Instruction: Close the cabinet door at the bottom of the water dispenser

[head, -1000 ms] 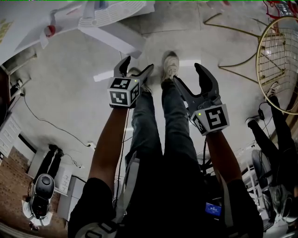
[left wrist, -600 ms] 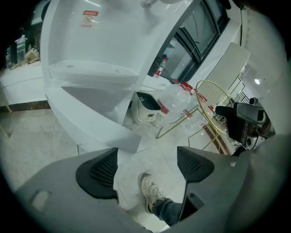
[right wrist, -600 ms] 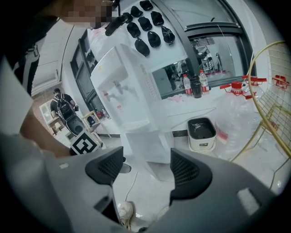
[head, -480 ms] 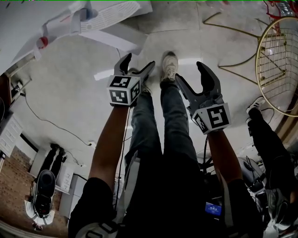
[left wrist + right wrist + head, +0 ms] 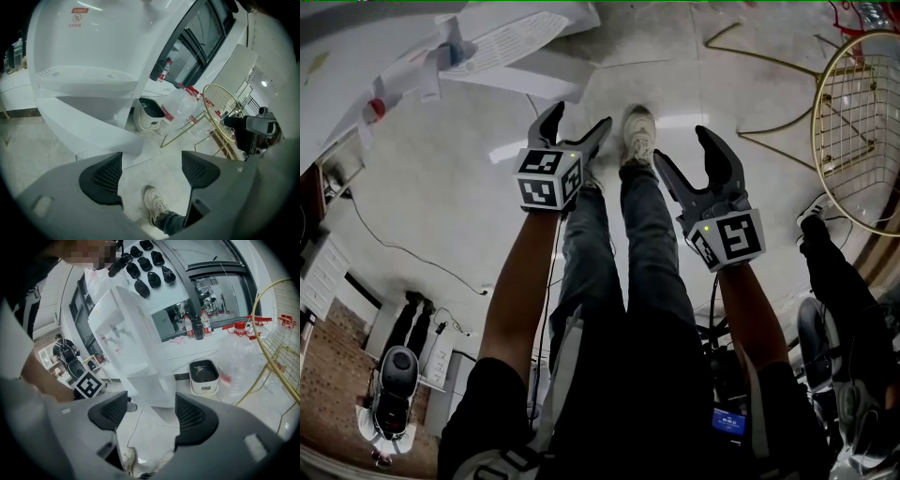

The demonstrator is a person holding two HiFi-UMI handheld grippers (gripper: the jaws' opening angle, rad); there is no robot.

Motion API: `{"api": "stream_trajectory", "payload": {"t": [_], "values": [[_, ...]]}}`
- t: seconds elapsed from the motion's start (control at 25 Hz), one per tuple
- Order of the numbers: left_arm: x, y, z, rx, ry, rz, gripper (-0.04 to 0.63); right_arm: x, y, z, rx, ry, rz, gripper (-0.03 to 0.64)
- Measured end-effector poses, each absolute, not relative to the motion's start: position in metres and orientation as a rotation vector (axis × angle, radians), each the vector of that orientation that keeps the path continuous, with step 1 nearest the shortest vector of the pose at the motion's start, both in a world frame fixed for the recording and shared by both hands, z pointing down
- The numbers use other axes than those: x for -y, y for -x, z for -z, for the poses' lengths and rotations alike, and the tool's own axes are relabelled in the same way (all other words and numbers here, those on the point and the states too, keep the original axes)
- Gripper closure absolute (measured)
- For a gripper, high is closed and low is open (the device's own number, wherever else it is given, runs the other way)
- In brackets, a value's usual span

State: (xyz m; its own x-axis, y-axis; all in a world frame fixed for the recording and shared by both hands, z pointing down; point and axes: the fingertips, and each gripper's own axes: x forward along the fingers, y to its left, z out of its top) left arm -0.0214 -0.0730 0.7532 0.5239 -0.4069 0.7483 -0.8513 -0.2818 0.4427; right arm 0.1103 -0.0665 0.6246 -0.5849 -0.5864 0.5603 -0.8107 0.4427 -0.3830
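Observation:
The white water dispenser [image 5: 511, 42] stands at the top left of the head view and fills the upper left of the left gripper view [image 5: 89, 51]. Its bottom cabinet door [image 5: 89, 129] swings out open over the floor; in the right gripper view this door [image 5: 150, 390] hangs below the dispenser's taps. My left gripper [image 5: 577, 120] is held out over the floor short of the door, open, with only floor and my shoe between its jaws [image 5: 150, 173]. My right gripper [image 5: 682, 148] is beside it, open and empty [image 5: 152, 413]. Neither touches the dispenser.
A gold wire chair [image 5: 858, 131] stands at the right. A small white bin [image 5: 149, 114] and a large clear water bottle [image 5: 185, 105] sit beside the dispenser. A cable [image 5: 394, 248] runs over the floor at the left. Another person [image 5: 844, 281] stands at the right.
Both grippers have edged a little forward toward the dispenser, jaws unchanged. The dispenser has shifted in the head view as the camera moved. The person at the right has shifted their feet.

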Motion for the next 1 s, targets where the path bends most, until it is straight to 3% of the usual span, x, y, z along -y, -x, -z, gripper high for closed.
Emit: {"api": "stream_trajectory", "payload": {"t": [1.0], "values": [[0.114,0.0,-0.754,0.996,-1.933,-0.644,0.184,0.093,-0.127,-0.636,2.321,-1.251,-0.943,0.302]]}}
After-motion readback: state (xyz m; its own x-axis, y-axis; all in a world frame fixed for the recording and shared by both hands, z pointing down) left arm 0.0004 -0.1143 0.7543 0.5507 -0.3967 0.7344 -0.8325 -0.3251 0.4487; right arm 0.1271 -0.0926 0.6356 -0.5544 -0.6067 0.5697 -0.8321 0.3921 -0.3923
